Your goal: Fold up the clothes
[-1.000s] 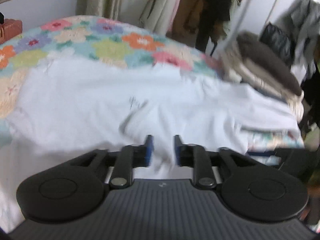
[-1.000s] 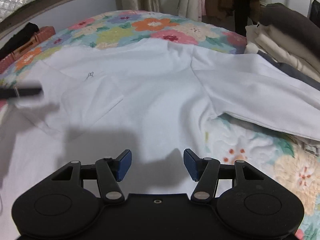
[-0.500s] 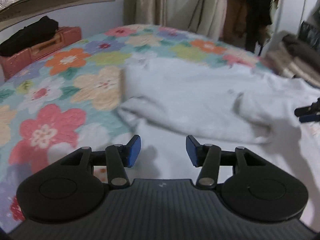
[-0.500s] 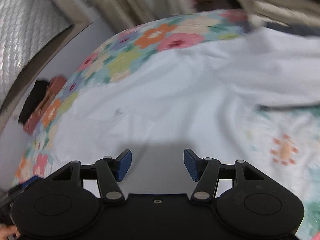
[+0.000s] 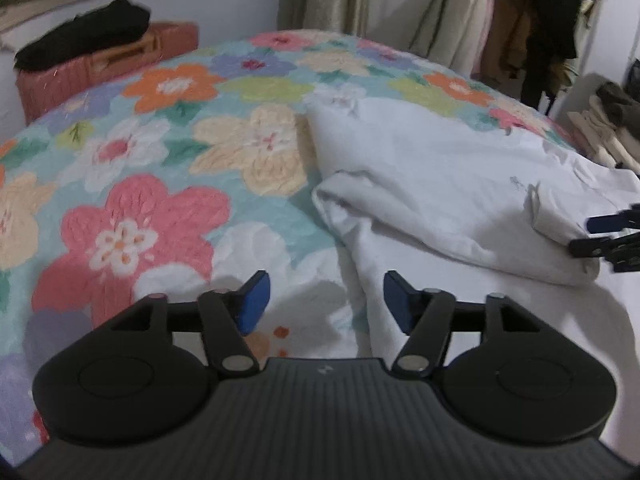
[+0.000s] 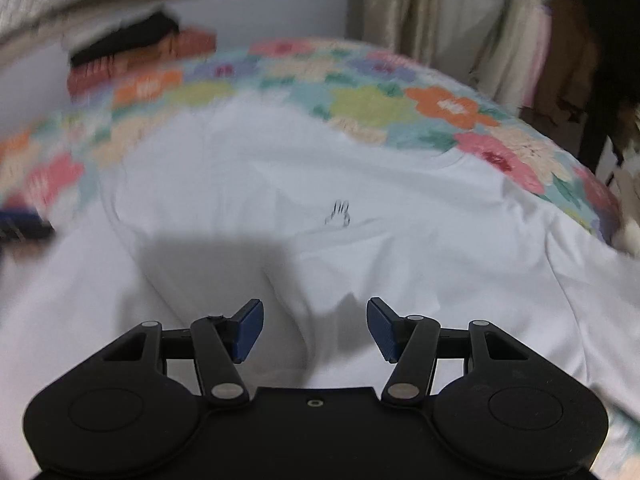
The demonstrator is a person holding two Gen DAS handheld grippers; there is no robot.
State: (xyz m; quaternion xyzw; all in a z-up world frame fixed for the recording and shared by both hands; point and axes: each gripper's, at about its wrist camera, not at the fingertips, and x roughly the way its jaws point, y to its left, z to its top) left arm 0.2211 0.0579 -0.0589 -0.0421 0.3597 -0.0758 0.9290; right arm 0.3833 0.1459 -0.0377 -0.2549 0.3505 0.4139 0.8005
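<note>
A white T-shirt (image 5: 440, 184) with a small dark print (image 6: 339, 216) lies spread on a floral bedspread (image 5: 160, 152). One side of it is folded over on itself, seen in the left wrist view. My left gripper (image 5: 324, 306) is open and empty, low over the shirt's left edge. My right gripper (image 6: 314, 328) is open and empty, just above the shirt's middle; its tips also show at the right edge of the left wrist view (image 5: 608, 232).
A red-brown case (image 5: 108, 64) with a black garment (image 5: 84, 36) on it stands by the wall at the back left. Folded beige and brown clothes (image 5: 604, 128) are stacked at the right. Hanging clothes (image 5: 540, 20) and curtains are behind the bed.
My left gripper opened, let go of the shirt and swung left to its edge. My right gripper moved left over the shirt's middle. The shirt's side now lies folded over.
</note>
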